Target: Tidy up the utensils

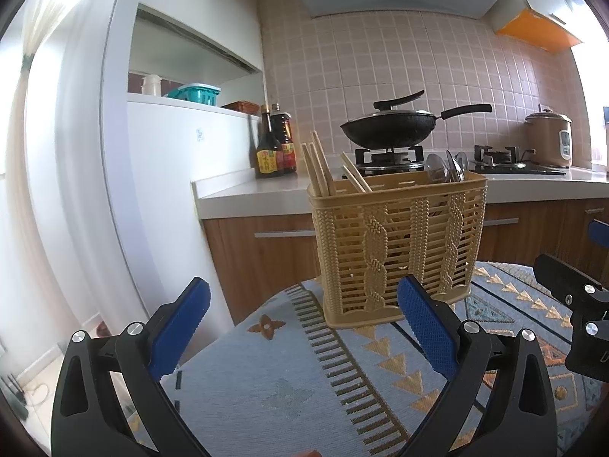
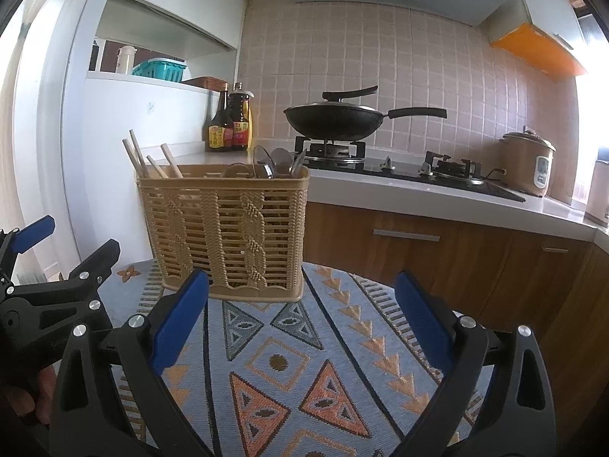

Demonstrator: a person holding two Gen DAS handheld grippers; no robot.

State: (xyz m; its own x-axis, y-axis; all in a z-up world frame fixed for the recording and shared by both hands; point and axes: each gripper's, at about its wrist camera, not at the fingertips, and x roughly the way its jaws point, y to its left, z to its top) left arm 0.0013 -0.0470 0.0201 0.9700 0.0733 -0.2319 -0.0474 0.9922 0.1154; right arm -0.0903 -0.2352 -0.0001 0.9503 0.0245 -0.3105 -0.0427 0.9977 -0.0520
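- A tan plastic basket [image 1: 397,243] stood upright on a patterned tablecloth [image 1: 289,373] covering a round table, its slatted walls made to let wet utensils drain and air.
- Wooden chopsticks [image 1: 318,167] leaned out of the basket's left end and metal spoons [image 1: 447,167] rose from its right end, kinds kept apart, which suggested the sorting was largely done.
- No loose utensil lay on the visible cloth in either view, so little seemed left to gather.
- The left gripper [image 1: 304,304] hovered low over the cloth with its jaws wide apart and nothing between them; its right blue pad overlapped the basket's lower front edge in the picture, though contact could not be confirmed.
- The right gripper [image 2: 302,295] sat just beside it, jaws likewise spread and empty, pointed at the basket from the right and short of it.
- Both tools faced the basket from the near side, a stance suited to steadying or shifting it, or to reaching in from above.
- The basket stood near the table's far edge; a push from the front could have sent it off, a likely reason for any approach to be gentle.
- Behind it, a black wok [image 2: 335,120] sat on the gas stove [image 2: 331,150], with sauce bottles [image 2: 228,125] and a rice cooker [image 2: 529,162] on the counter, well apart from the work.
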